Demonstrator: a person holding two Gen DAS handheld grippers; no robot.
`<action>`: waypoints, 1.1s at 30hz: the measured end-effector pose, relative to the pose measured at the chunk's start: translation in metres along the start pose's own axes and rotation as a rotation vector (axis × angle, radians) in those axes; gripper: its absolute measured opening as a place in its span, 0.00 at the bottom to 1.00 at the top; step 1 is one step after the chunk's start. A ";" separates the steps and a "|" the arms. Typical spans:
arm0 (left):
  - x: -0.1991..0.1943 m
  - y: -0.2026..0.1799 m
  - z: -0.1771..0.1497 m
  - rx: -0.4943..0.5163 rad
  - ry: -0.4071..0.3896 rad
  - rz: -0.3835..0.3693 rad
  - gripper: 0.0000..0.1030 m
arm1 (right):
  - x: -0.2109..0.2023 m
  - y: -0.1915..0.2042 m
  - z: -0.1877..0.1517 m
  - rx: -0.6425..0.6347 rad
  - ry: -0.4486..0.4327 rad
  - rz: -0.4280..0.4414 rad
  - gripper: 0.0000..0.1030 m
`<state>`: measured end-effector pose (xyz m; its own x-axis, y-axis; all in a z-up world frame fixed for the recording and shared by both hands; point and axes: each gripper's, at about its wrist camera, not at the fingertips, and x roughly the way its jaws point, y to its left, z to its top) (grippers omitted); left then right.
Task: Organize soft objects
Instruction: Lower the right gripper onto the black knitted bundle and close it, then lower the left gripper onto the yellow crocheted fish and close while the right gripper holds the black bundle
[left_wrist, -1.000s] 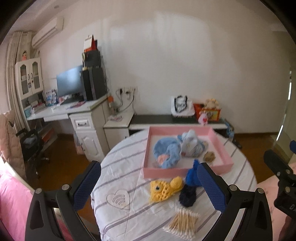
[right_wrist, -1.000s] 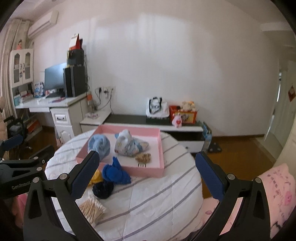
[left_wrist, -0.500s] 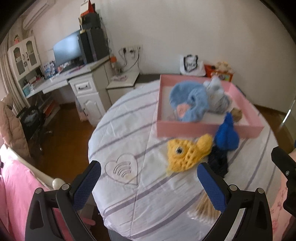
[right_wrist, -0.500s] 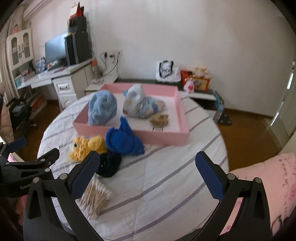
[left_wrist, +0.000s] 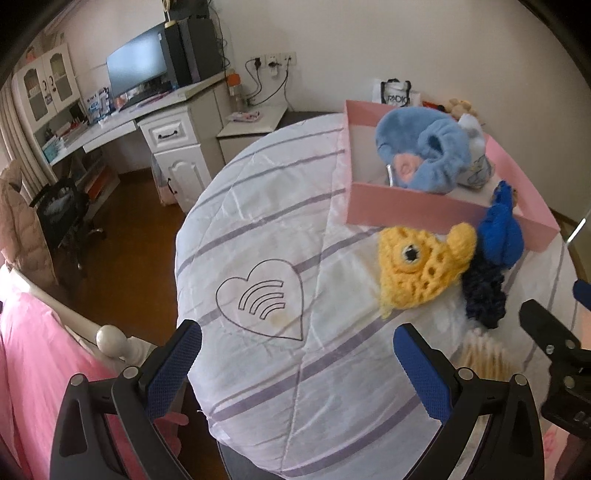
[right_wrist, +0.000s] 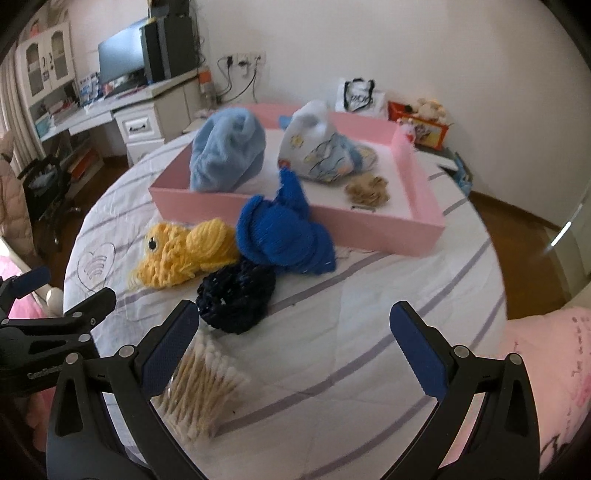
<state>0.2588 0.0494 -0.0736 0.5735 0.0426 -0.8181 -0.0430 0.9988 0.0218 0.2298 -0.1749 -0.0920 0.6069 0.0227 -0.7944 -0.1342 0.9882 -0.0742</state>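
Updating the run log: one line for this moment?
left gripper: open, empty | right gripper: open, empty | yellow knit fish, blue knit item outside pink tray

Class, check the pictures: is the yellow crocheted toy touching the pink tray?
Apart. In the right wrist view, a strip of striped tablecloth shows between the yellow crocheted toy and the pink tray.

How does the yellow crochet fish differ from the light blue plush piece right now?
The yellow crochet fish lies on the striped tablecloth outside the pink tray; the light blue plush piece sits inside it. The fish is open-weave yarn, the plush fleecy and bulkier. Neither is gripped.
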 end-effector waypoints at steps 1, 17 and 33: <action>0.001 0.002 0.000 -0.001 0.001 -0.003 1.00 | 0.005 0.003 0.000 -0.001 0.010 0.006 1.00; 0.035 0.024 -0.008 -0.023 0.041 -0.059 1.00 | 0.059 0.027 0.005 0.026 0.120 0.078 0.63; 0.026 0.014 -0.005 -0.026 0.026 -0.093 1.00 | 0.035 0.029 -0.005 -0.007 0.076 0.106 0.21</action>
<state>0.2687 0.0643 -0.0977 0.5542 -0.0517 -0.8308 -0.0119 0.9975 -0.0700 0.2433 -0.1465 -0.1252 0.5276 0.1150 -0.8416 -0.2002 0.9797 0.0084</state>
